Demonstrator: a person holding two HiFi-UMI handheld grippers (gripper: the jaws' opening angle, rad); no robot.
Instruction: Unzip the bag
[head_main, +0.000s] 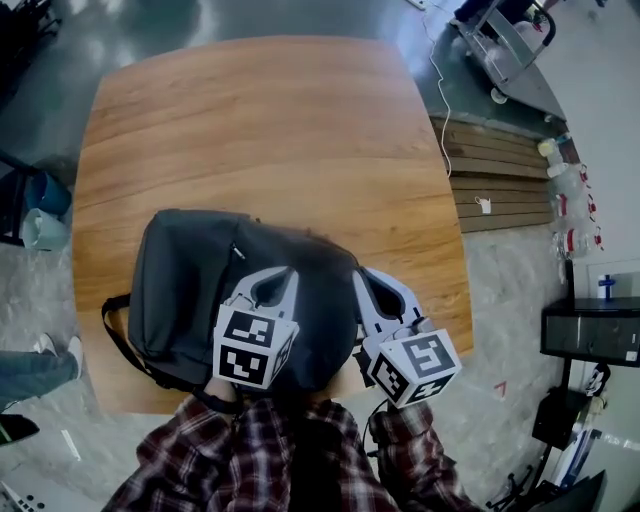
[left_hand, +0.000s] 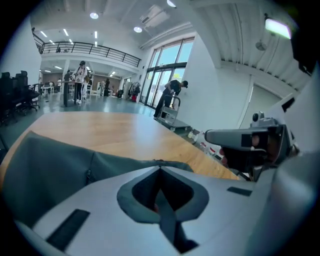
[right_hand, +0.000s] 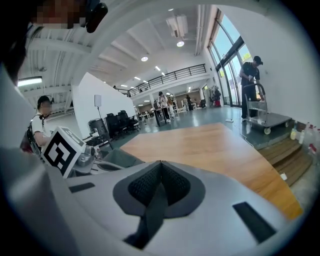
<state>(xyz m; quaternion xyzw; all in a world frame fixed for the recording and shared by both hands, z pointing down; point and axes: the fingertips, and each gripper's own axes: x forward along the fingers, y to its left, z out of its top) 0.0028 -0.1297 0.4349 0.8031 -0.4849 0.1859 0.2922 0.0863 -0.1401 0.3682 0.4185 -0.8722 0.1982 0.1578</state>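
A dark grey backpack (head_main: 200, 290) lies flat on the near left part of the round-cornered wooden table (head_main: 270, 130), one strap (head_main: 112, 330) hanging past the front edge. My left gripper (head_main: 288, 270) is over the bag's right half, jaws shut with their tips meeting (left_hand: 160, 168); nothing shows clearly between them. The bag's grey fabric (left_hand: 55, 175) fills the lower left of the left gripper view. My right gripper (head_main: 362, 273) is just right of the bag over bare wood, also shut (right_hand: 161, 162) and holding nothing. The bag's edge (right_hand: 117, 159) shows to its left.
Bare wood (right_hand: 210, 145) stretches beyond both grippers to the far edge. On the floor to the right are wooden slats (head_main: 495, 170), a white cable (head_main: 442, 90), bottles (head_main: 570, 210) and a black cabinet (head_main: 590, 335). A blue bin (head_main: 42, 195) stands at the left. People stand far off.
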